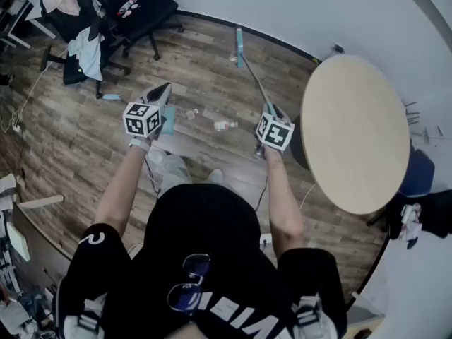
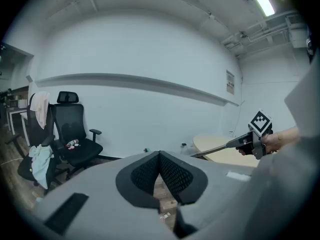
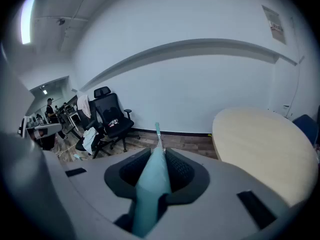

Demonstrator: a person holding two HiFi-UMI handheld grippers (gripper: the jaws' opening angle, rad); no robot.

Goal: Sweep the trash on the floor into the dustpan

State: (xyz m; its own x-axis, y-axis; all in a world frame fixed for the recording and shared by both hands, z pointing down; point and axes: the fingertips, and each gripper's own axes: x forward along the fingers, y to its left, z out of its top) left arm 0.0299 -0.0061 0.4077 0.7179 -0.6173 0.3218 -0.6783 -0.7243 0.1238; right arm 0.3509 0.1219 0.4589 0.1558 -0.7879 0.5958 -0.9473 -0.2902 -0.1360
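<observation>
The left gripper [image 1: 145, 116] hides most of a teal piece [image 1: 170, 121] at its 3 o'clock edge, and I cannot tell what that piece is. In the left gripper view the left jaws are pressed together at the tips. Nothing shows between them, only a sliver of wood floor [image 2: 161, 191] below.

The right gripper [image 1: 274, 131] pinches the teal handle of the broom [image 3: 152, 181]. In the head view the broom runs as a thin rod toward 11 o'clock and ends in a teal part [image 1: 240, 46] near the wall. That end is seen edge-on, so its shape is unclear.

The trash [image 1: 224, 125] is small pale scraps on the floor between the two grippers, at the person's 12 o'clock. The scraps are too small to identify.

A round tabletop [image 1: 357, 129] sits at 3 o'clock of the right gripper, and its far edge covers part of a blue chair [image 1: 418, 174]. A black office chair [image 1: 138, 7] stands at 11 o'clock.

The white lettering on the person's shirt [image 1: 212, 260] is cut off by the picture's lower edge and cannot be read. A wall notice [image 2: 230, 82] is too small to read.
</observation>
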